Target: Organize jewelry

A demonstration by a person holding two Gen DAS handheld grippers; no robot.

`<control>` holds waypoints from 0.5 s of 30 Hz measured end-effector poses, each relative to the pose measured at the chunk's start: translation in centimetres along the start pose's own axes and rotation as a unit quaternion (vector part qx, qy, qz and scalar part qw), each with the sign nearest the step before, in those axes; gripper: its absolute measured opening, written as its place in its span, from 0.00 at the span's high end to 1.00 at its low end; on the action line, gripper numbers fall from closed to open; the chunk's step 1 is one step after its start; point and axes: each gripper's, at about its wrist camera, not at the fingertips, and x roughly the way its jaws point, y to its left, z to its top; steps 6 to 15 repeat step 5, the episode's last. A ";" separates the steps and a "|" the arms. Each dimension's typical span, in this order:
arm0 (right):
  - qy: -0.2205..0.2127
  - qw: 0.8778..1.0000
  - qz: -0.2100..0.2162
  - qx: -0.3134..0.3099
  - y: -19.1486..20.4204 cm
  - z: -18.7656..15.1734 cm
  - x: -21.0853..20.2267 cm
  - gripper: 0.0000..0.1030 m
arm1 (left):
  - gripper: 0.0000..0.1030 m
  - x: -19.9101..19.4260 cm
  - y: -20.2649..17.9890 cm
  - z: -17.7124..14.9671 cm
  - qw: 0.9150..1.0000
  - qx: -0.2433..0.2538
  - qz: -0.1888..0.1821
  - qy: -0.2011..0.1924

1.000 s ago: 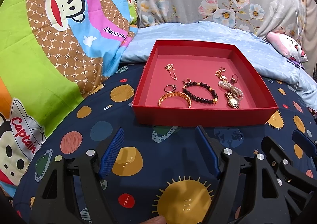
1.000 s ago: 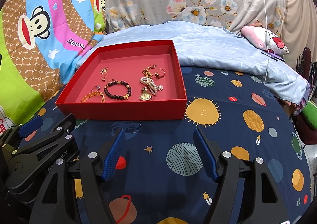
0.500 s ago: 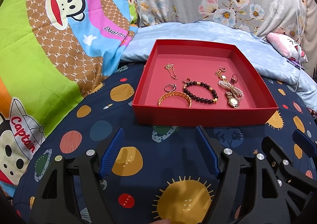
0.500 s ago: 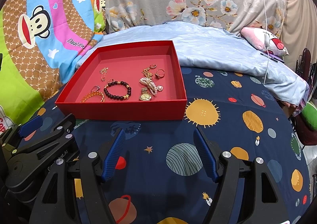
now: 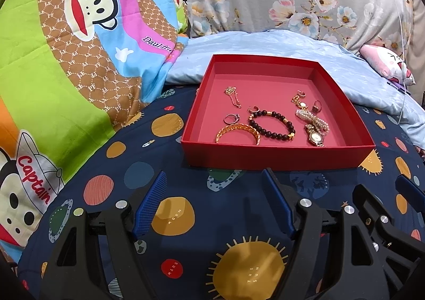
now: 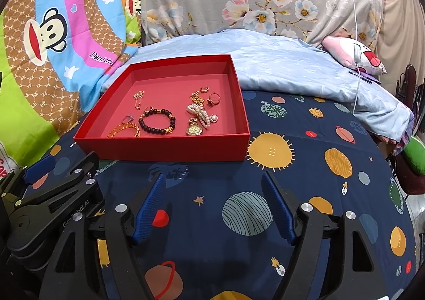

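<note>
1. Bedding formed the work surface: a dark navy bedsheet printed with planets and suns (image 5: 186, 185) lay in the lower half of both views, with a pale blue quilt (image 6: 292, 68) behind it and cartoon-monkey and floral fabrics across the top.

2. A shallow square red cardboard tray (image 5: 276, 157) sat on the sheet, at centre in the left wrist view and at centre-left in the right wrist view. All jewellery in view lay inside it, loose and near its front wall.

3. Contents, left to right in the left wrist view: a gold filigree bangle (image 5: 237, 131), a small silver ring (image 5: 230, 118), a thin gold chain (image 5: 233, 95), a dark brown beaded bracelet (image 5: 272, 124), a white pearl strand (image 5: 313, 119), a gold wristwatch (image 5: 314, 138) and a gold ring (image 5: 317, 107).

4. The left gripper (image 5: 215, 204) was empty, its blue fingers spread wide. The right gripper (image 6: 213, 207) was likewise empty and spread.

5. Governing relation: the tray lay straight ahead of the left gripper, above its fingertips in frame, and ahead and to the left of the right gripper. By that bearing the left gripper was judged better aligned with the bangle and beaded bracelet; the watch and pearls sat toward the right gripper's side.

6. Whether the pieces were awaiting sorting or already gathered could not be determined.
</note>
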 end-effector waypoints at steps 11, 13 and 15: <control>-0.003 1.000 -0.001 0.002 -0.5 0.1 0.1 0.27 | 0.31 -0.1 0.2 0.1 1.000 0.000 -0.001 0.000; -0.003 1.000 -0.001 0.002 -0.5 0.1 0.1 0.27 | 0.31 -0.1 0.2 0.1 1.000 0.000 -0.001 0.000; -0.003 1.000 -0.001 0.002 -0.5 0.1 0.1 0.27 | 0.31 -0.1 0.2 0.1 1.000 0.000 -0.001 0.000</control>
